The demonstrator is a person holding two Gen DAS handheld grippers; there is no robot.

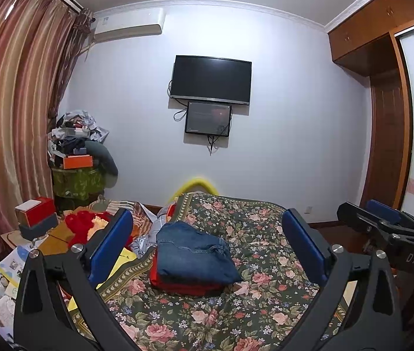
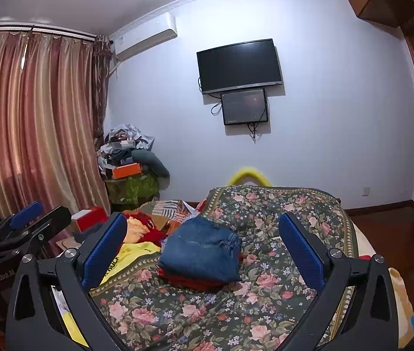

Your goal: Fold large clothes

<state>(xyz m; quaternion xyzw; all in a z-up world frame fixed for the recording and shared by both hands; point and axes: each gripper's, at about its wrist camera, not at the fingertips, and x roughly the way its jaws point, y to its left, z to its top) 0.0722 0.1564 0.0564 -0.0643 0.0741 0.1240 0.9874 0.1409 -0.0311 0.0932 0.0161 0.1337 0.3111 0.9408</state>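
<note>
Left gripper (image 1: 207, 245) (spread wide) frames folded jeans (image 1: 196, 256).

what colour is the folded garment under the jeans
Red garment, under the blue jeans; clearest in the left wrist view.

A lived-in home bedroom is showing here: a bed (image 1: 265, 263) wearing a floral cover, striped curtains (image 1: 16, 102) hanging, a television (image 1: 210, 79) and air conditioner (image 1: 128, 25) sitting on the wall, wooden wardrobe (image 1: 382, 58) standing alongside.
</note>
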